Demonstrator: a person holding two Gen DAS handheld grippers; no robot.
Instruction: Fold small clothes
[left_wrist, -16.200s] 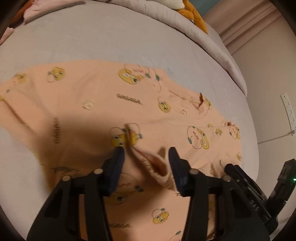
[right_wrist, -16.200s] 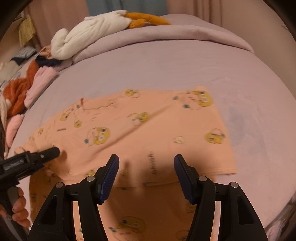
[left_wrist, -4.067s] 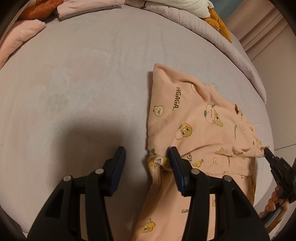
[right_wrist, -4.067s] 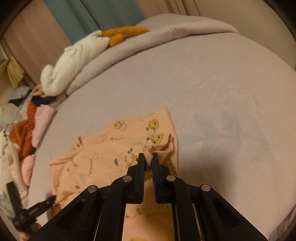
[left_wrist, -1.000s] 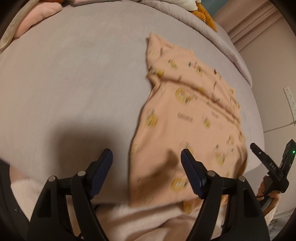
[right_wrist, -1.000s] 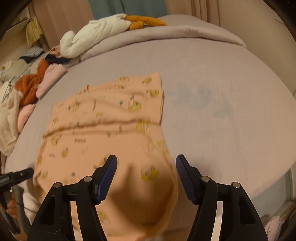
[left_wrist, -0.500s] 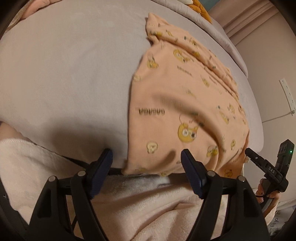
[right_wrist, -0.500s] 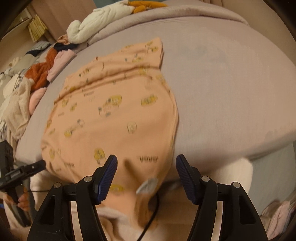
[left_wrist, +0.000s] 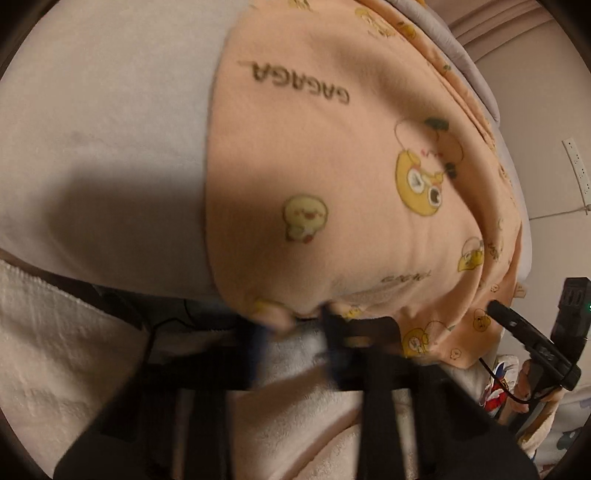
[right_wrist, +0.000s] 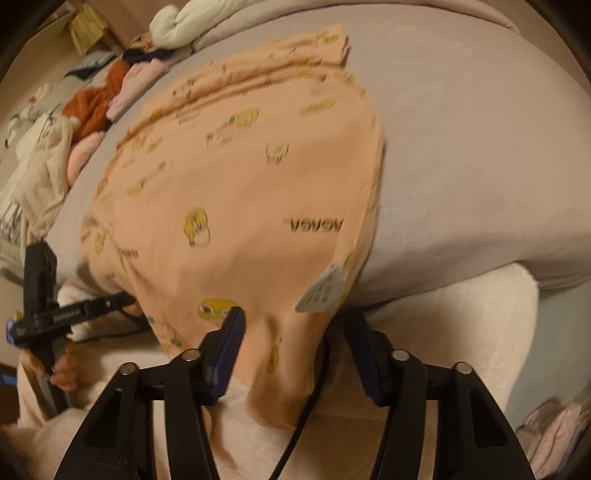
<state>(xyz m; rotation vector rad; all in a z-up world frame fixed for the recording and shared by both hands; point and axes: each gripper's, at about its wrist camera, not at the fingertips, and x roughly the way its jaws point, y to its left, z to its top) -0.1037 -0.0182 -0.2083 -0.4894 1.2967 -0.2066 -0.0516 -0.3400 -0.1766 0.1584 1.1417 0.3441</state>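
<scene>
Across the middle of both views, the peach garment (right_wrist: 258, 192) drapes over the bed (right_wrist: 461, 147) edge. Right gripper (right_wrist: 293, 343) jaws spread wide around its hem; left gripper (left_wrist: 295, 328) is too blurred to tell.

A grey-mauve bed (right_wrist: 461, 155) fills the warmly lit room; beige wall (left_wrist: 546, 110) beside it

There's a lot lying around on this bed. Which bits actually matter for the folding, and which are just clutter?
In use: peach duck-print garment; left gripper; right gripper; bed as the work surface.

Lying about: clothes pile; white plush toy; wall power strip.
</scene>
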